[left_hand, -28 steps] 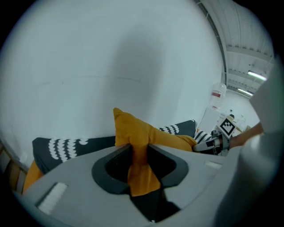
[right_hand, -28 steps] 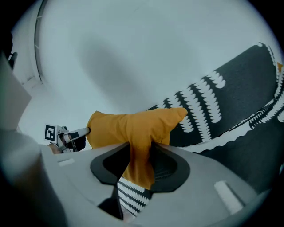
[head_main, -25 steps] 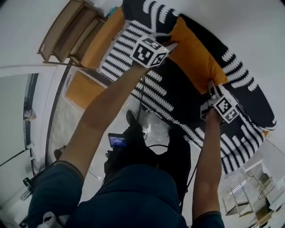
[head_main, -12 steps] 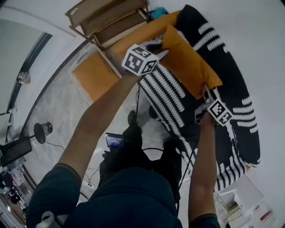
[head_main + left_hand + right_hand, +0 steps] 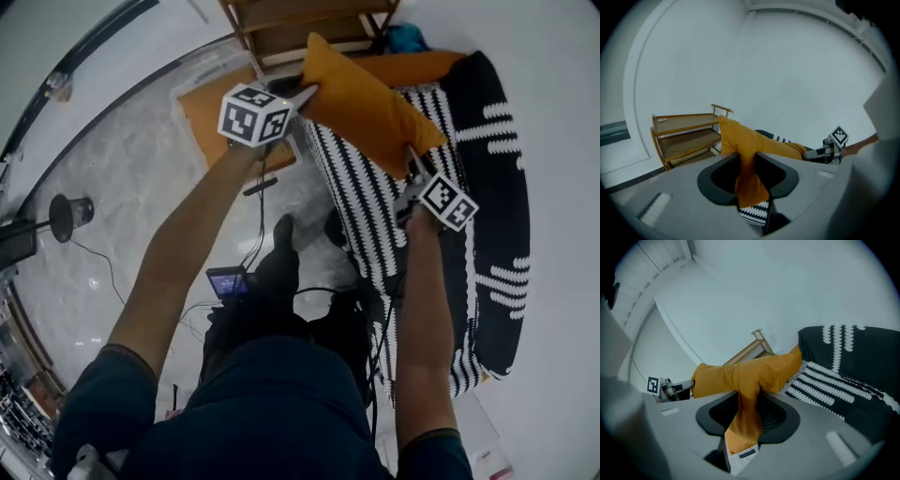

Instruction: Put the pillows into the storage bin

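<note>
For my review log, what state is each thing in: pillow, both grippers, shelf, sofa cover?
Pillow, lifted, stretched between both grippers.
Left gripper, shut on one pillow corner.
Right gripper, shut on the opposite corner.
Shelf, upright by the wall.
Sofa cover, draped over the sofa.

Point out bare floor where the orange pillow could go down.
Bare grey marble floor lies left of the orange pillow, between the flat orange rectangle and the round black stand. Crowded: black-and-white striped throw at right, wooden slatted shelf ahead, cables by the feet.
</note>
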Demonstrator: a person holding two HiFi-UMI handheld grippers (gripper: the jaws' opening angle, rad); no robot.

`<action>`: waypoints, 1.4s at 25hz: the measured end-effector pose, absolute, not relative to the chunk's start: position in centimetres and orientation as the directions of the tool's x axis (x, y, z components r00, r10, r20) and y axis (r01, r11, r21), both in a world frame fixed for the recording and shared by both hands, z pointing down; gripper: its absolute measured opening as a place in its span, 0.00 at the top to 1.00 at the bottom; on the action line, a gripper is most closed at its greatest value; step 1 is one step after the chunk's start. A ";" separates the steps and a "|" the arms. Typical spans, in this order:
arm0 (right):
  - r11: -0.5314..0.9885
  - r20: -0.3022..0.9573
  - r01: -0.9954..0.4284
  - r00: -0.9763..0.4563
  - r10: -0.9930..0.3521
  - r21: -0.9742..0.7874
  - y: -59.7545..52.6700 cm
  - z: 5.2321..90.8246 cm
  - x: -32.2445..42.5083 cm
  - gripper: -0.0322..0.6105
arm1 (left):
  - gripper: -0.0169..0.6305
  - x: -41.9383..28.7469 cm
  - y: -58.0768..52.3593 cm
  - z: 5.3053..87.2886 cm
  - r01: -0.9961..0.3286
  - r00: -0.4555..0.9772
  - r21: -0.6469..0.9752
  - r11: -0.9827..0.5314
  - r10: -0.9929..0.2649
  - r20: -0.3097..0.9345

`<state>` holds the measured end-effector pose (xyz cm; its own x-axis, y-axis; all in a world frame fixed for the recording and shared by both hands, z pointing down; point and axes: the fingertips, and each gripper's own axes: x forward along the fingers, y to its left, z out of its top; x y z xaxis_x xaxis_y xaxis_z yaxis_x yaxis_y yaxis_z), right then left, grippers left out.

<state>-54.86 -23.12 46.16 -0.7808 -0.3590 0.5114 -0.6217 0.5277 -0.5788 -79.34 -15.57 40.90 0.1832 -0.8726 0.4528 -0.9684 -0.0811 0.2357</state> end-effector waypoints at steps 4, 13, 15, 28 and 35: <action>0.617 0.539 -0.560 -0.805 -0.247 -0.554 -21.4 47.4 -62.8 0.73 | 0.81 -86.0 -10.2 43.1 -0.960 0.076 0.273 0.061 -0.882 0.464; 0.769 0.615 -0.387 -0.789 0.010 -0.509 -14.1 52.7 -77.5 0.73 | 0.81 -96.8 3.6 49.9 -0.871 -0.141 0.346 0.348 -0.852 0.504; 0.788 0.633 -0.359 -0.773 0.051 -0.501 -12.2 54.4 -79.9 0.73 | 0.81 -98.4 6.5 52.0 -0.842 -0.171 0.365 0.398 -0.838 0.518; 0.863 0.771 -0.245 -0.596 0.225 -0.441 -4.4 69.3 -87.8 0.73 | 0.80 -101.1 18.6 67.8 -0.656 -0.232 0.445 0.609 -0.724 0.650; 0.900 0.838 -0.201 -0.485 0.252 -0.387 -3.8 75.4 -88.2 0.71 | 0.79 -99.6 20.4 74.7 -0.609 -0.168 0.458 0.648 -0.669 0.724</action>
<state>-88.19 -3.78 75.41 -0.4847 0.2515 0.8377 -0.2013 0.9000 -0.3867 -99.60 20.43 74.75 -0.1677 -0.6690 0.7241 -0.6085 0.6481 0.4579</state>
